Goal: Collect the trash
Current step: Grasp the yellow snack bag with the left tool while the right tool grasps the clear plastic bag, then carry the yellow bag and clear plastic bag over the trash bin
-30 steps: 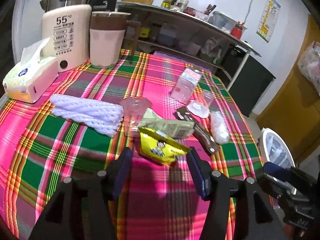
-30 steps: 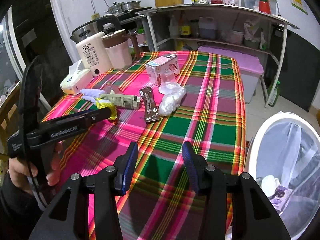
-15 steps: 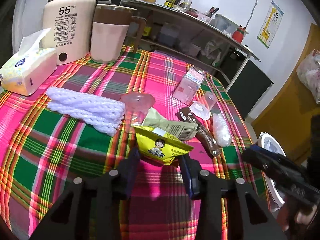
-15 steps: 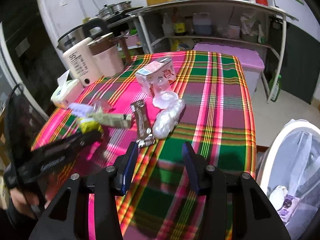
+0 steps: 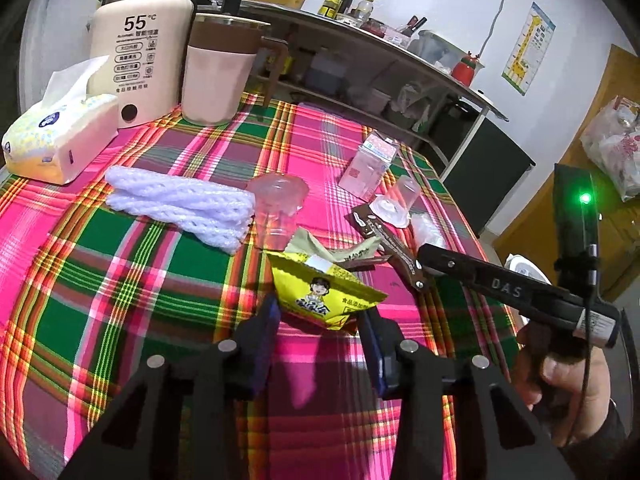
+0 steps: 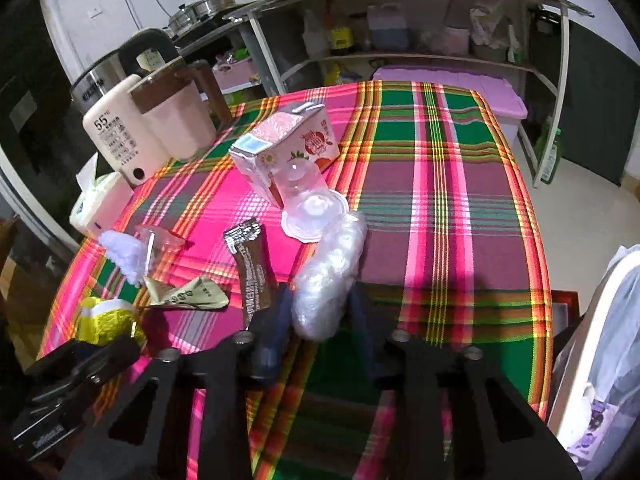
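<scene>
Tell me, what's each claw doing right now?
Left gripper shut on yellow packet. Right gripper closing around clear plastic wad. Brown wrapper beside right's left finger. Bin at right.

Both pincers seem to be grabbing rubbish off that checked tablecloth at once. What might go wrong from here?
The left gripper holds only the near edge of the yellow snack bag, so it might slip out.

The right gripper has just been closing on the soft plastic wad; the brown wrapper beside its left finger could get dragged along.
</scene>
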Tool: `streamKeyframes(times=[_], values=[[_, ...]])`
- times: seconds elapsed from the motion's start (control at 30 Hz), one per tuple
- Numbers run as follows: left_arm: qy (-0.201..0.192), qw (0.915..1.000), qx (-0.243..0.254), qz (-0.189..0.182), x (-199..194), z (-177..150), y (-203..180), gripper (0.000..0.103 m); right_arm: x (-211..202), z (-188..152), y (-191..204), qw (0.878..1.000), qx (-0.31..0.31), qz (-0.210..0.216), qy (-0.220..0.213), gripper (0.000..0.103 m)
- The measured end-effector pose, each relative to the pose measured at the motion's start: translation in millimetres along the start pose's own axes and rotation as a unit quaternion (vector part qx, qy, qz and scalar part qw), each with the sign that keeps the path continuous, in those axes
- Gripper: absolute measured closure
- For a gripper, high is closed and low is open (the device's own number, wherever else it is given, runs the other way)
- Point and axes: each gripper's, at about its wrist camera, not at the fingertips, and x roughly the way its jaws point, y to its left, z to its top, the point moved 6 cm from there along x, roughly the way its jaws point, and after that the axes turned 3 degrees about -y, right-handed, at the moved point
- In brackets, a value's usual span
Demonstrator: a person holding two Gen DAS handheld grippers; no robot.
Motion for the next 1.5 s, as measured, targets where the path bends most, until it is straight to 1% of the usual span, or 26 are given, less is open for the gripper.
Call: streamKeyframes(times=[0.27, 0.6, 0.9, 1.2, 1.5], values=[[-0.007, 0.9999, 0.008, -0.004, -9.5, -3.3, -5.1, 0.062, -18.7, -8.2, 2.7, 1.0, -0.008, 0.006, -0.013, 0.075], [-0.006, 0.9994, 0.032, -0.011, -26.7, -15.7, -24.6, 0.062, -63.3, -39.7, 5.1, 1.0, -0.011, 0.018, -0.02, 0.075], [-0.005, 0.9981, 0.055, -0.026, -42.9, -25.8, -53.0, 0.062, -110.2, -60.9, 0.2, 0.999, -0.014, 0.006, -0.043, 0.075], [-0.007, 0.9961, 0.077, -0.042, -53.3, -29.9, -82.5, 0.062, -141.0, -73.4, -11.3, 0.998, -0.008, -0.006, -0.06, 0.075], [0.0, 0.9937, 0.098, -0.055, -53.2, -36.4, -109.7, 0.062, -168.2, -80.8, -30.0, 0.997, 0.004, -0.019, -0.078, 0.075]])
